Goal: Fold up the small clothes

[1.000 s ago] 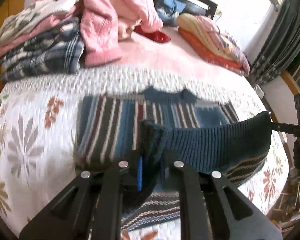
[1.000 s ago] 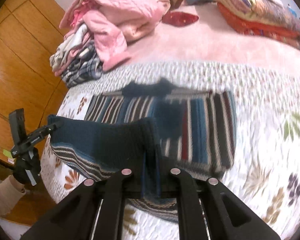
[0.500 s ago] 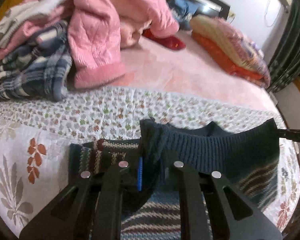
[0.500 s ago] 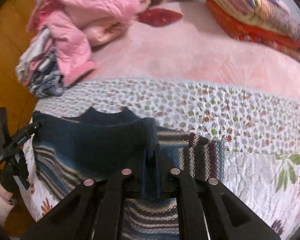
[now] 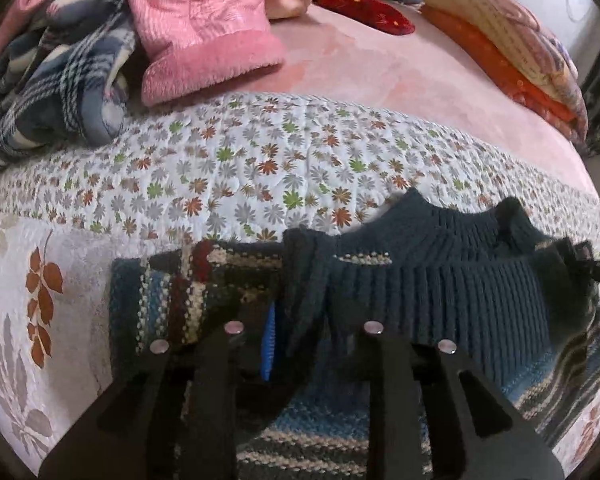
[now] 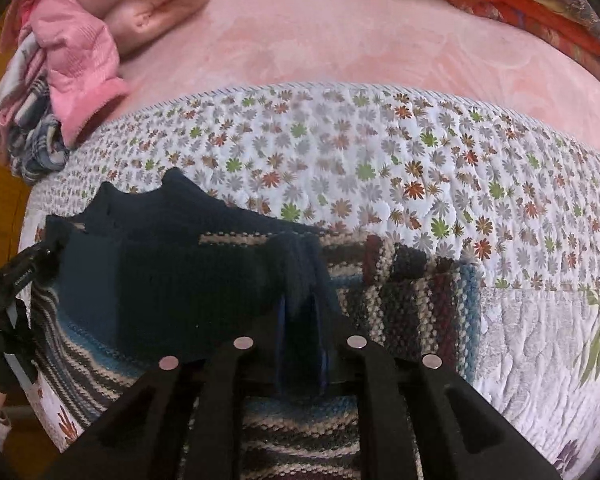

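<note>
Two tools pinching sweater (image 5: 440, 292) hem.

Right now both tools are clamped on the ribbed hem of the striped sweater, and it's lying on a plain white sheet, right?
Not quite. Both the left tool and right tool do grip the striped sweater's ribbed hem, but it lies on a floral quilt, not a plain white sheet; the right wrist view shows the flower print clearly.
</note>
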